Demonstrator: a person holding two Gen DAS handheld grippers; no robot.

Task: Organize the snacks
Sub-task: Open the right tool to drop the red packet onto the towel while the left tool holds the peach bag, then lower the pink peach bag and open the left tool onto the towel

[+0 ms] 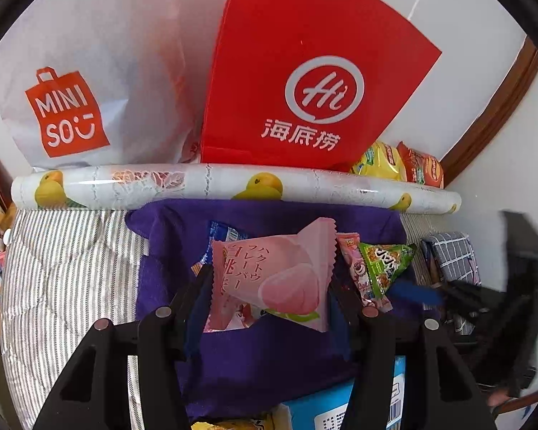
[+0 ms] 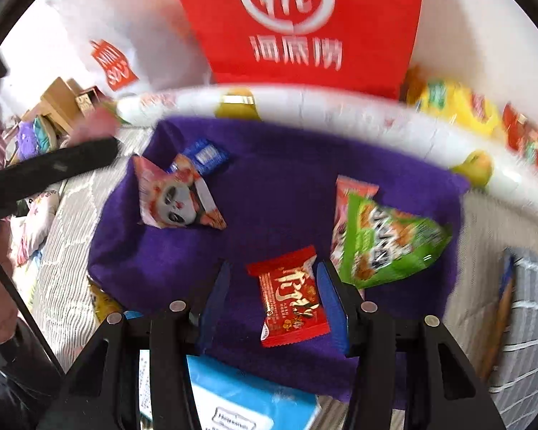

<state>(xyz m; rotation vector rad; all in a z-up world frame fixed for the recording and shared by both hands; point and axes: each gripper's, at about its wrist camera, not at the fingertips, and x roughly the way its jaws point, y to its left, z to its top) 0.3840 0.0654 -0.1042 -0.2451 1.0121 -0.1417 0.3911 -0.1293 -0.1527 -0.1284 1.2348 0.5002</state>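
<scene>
over the purple cloth [image 1: 254,351], the left gripper [image 1: 269,286] is clenching a pink peach-print snack packet [image 1: 272,276] between its fingers, the serrated edges of the wrapper pressing against both pads, the packet sitting tilted above the cloth. a blue wrapper [image 1: 220,234] is peeking out behind the pink packet. just right of it a pink cartoon packet [image 1: 353,261] and a green triangular snack bag [image 1: 385,263] are lying on the cloth, the green one overlapping the pink.

in the right wrist view, the right gripper [image 2: 272,304] is grasping a red snack packet with gold lettering [image 2: 292,304]; the packet is touching the right-side blue pad [image 2: 335,308], while the left pad's contact is not clear (view blurred). the packet is hanging above the near part of the purple cloth [image 2: 279,179]. a panda-print triangular packet [image 2: 177,197] is lying at the far left of the cloth, overlapping a small blue wrapper [image 2: 206,156]. the green bag [image 2: 391,240] is lying at the right of the cloth over the pink packet [image 2: 351,188].

beyond the cloth a duck-print roll [image 1: 233,182] is lying across the striped bedding [image 1: 64,268]. behind it a red haidilao paper bag [image 1: 305,71] and a white miniso bag [image 1: 89,71] are standing against the wall, with yellow [image 1: 380,159] and red [image 1: 421,168] snack bags at the right. a light-blue box [image 2: 247,397] is showing at the near edge of the cloth.
</scene>
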